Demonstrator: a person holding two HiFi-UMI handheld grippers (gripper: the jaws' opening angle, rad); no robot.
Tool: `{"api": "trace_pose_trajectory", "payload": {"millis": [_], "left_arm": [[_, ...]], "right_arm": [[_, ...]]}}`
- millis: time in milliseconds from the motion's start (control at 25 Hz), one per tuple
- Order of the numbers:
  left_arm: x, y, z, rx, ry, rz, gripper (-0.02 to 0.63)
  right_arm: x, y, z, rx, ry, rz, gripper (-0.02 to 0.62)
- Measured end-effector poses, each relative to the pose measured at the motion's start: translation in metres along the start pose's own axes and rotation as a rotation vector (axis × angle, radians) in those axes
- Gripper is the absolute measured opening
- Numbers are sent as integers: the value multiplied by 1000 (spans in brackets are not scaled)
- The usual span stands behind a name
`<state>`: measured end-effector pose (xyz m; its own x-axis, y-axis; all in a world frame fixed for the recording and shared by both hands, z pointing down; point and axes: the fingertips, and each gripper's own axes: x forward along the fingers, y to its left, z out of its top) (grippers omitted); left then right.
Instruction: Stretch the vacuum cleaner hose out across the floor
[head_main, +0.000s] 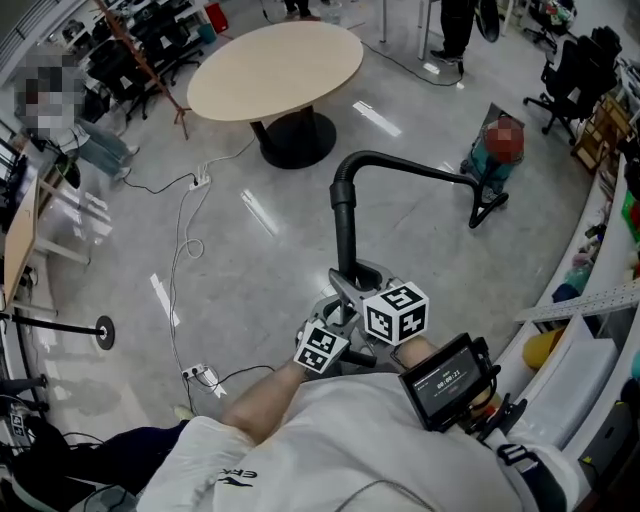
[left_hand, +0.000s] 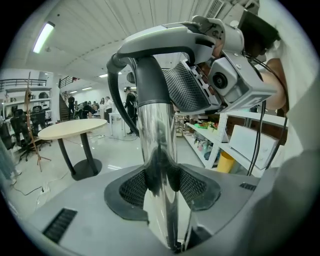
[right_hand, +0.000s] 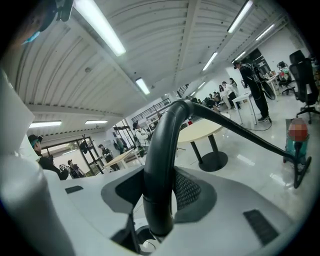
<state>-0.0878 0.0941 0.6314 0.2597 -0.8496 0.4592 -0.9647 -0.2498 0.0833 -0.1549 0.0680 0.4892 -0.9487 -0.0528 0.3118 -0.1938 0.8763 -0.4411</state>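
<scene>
A black vacuum hose (head_main: 420, 170) runs from the teal and red vacuum cleaner (head_main: 495, 150) on the floor to a bend (head_main: 345, 180), then down a black curved handle (head_main: 345, 235) towards me. In the left gripper view, my left gripper (left_hand: 162, 187) is shut on the chrome wand tube (left_hand: 157, 145) below that handle. My right gripper (right_hand: 160, 192) is shut on the black handle (right_hand: 160, 165); from it the hose (right_hand: 240, 127) stretches to the cleaner (right_hand: 296, 145). In the head view both grippers sit side by side, left (head_main: 335, 318) and right (head_main: 365, 290).
A round beige table (head_main: 275, 65) on a black foot stands ahead on the left. White cables and a power strip (head_main: 200, 180) lie on the grey floor. Office chairs (head_main: 572, 75) and shelving (head_main: 600, 300) line the right side. A person (head_main: 455, 30) stands at the far end.
</scene>
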Motion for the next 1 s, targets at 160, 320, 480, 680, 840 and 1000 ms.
{"api": "trace_pose_trajectory", "payload": {"millis": [160, 320, 480, 680, 840, 1000], "left_arm": [[-15, 18, -11, -18, -4, 29, 158], [-44, 47, -25, -27, -8, 50, 158], [-69, 74, -39, -29, -8, 63, 158], [-103, 108, -62, -32, -6, 79, 158], [-134, 135, -81, -34, -6, 88, 158], [-159, 154, -93, -41, 2, 108, 158]], "right_arm": [[23, 14, -6, -5, 24, 34, 158], [56, 42, -9, -13, 42, 51, 158], [86, 66, -15, -21, 53, 60, 158], [126, 98, -26, -19, 63, 66, 160], [159, 126, -35, -13, 73, 71, 161], [182, 149, -40, -9, 93, 89, 163]]}}
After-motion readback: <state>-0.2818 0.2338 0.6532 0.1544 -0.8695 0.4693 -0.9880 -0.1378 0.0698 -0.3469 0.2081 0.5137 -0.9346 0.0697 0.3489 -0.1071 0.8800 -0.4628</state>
